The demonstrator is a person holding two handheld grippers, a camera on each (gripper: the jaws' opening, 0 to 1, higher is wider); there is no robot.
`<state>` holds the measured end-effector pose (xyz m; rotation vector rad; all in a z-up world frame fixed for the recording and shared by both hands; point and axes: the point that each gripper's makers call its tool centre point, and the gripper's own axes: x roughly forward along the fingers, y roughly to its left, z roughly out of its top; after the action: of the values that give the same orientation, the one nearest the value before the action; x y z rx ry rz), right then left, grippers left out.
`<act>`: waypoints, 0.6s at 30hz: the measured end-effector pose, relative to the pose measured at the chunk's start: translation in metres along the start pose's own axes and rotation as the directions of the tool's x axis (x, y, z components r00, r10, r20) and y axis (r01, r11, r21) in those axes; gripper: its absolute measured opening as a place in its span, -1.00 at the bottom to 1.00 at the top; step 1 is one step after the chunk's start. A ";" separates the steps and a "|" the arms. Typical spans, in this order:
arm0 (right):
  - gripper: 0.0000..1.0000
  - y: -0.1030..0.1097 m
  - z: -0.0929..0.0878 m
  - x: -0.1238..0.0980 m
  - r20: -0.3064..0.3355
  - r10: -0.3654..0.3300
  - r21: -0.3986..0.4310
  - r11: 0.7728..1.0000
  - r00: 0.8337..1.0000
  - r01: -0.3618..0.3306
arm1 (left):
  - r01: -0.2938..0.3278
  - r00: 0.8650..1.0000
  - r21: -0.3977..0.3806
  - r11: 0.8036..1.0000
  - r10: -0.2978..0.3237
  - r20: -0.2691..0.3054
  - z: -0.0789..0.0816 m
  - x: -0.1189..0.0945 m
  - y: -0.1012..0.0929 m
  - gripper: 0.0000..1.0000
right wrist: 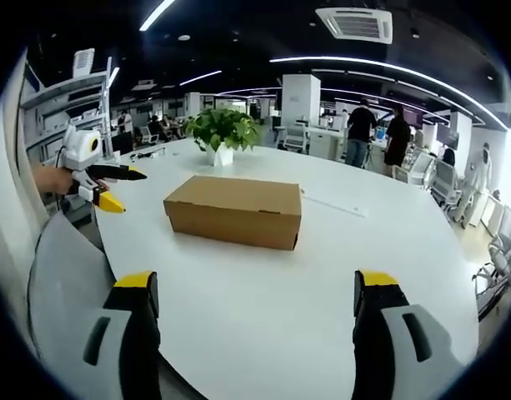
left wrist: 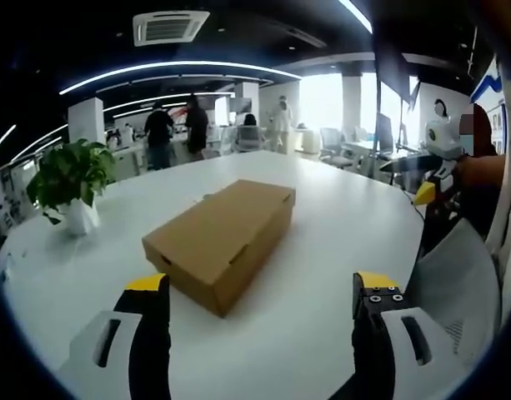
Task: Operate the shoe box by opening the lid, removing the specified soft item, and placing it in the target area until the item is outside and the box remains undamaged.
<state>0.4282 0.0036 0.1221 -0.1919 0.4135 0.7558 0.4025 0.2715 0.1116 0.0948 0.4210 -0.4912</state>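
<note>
A closed brown cardboard shoe box [left wrist: 222, 237] [right wrist: 235, 210] lies on the white round table [left wrist: 322, 283] [right wrist: 263, 308]. Its lid is down, and nothing inside can be seen. My left gripper [left wrist: 262, 287] hovers in front of the box with its black, yellow-tipped jaws wide apart and nothing between them. My right gripper [right wrist: 255, 283] is likewise open and bare, set back from the box's long side. The right gripper [left wrist: 430, 187] also appears at the right edge of the left gripper view, held in a hand. The left gripper [right wrist: 105, 187] enters the right gripper view from the left.
A potted green plant [left wrist: 72, 179] [right wrist: 222, 133] in a white pot stands on the table beyond the box. A thin white strip [right wrist: 332, 202] lies on the table past the box. People [left wrist: 176, 129] stand among desks and office chairs [right wrist: 443, 179] behind the table.
</note>
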 end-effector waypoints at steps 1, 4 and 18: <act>0.85 0.000 0.000 0.001 0.000 0.002 -0.005 1.000 1.000 -0.002 | -0.005 1.000 -0.002 1.000 0.005 0.003 0.001 0.000 0.001 0.83; 0.85 -0.001 0.002 0.005 0.001 0.011 -0.009 1.000 1.000 -0.011 | -0.021 1.000 0.015 1.000 0.021 0.000 0.001 0.002 0.004 0.81; 0.80 -0.011 0.013 0.021 0.030 0.042 -0.018 0.999 0.999 -0.041 | -0.107 0.994 -0.072 0.992 0.107 -0.003 -0.002 0.011 0.023 0.70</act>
<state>0.4530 0.0131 0.1252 -0.1880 0.3828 0.8024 0.4212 0.2869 0.1049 0.0475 0.4305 -0.3705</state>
